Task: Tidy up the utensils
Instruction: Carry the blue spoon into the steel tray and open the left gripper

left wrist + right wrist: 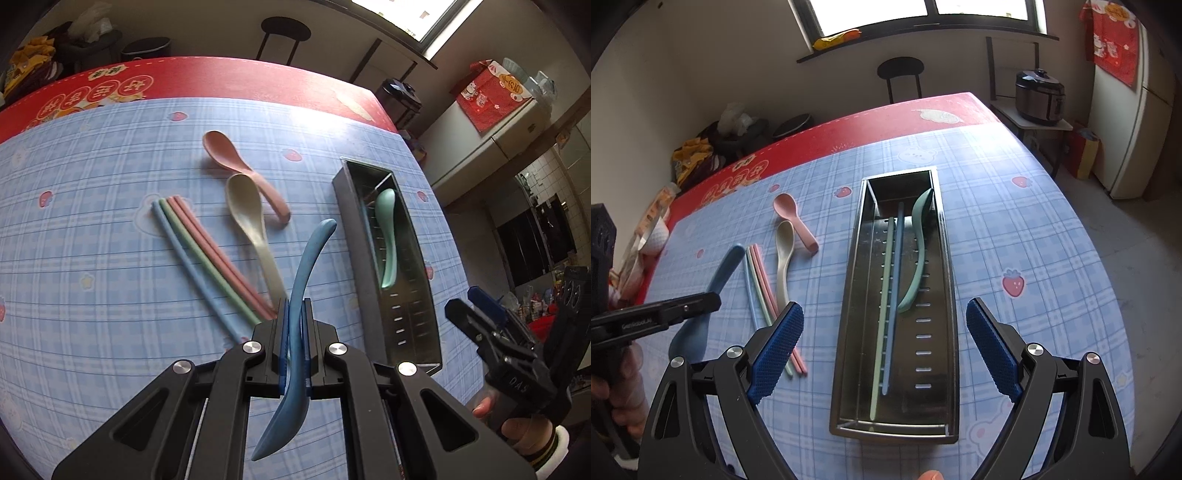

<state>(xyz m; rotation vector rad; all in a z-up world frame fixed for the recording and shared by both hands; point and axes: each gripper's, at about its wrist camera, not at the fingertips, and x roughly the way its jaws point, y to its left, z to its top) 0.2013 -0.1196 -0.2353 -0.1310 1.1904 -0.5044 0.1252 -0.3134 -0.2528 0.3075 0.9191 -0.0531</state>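
- The metal tray [945, 280] lies lengthwise on the tablecloth [1015, 229], right of the loose utensils.
- In the tray, a spoon [916, 254] lies along the right side, with two chopsticks [891, 295] left of it.
- Left of the tray, two spoons [246, 206] lie on the cloth, one bowl over the other's handle.
- Further left lies a bundle of chopsticks [210, 254].
- The left gripper [294, 314] holds a spoon [299, 295] above the cloth, between bundle and tray.
- The right gripper [884, 349] hangs over the tray's near end.
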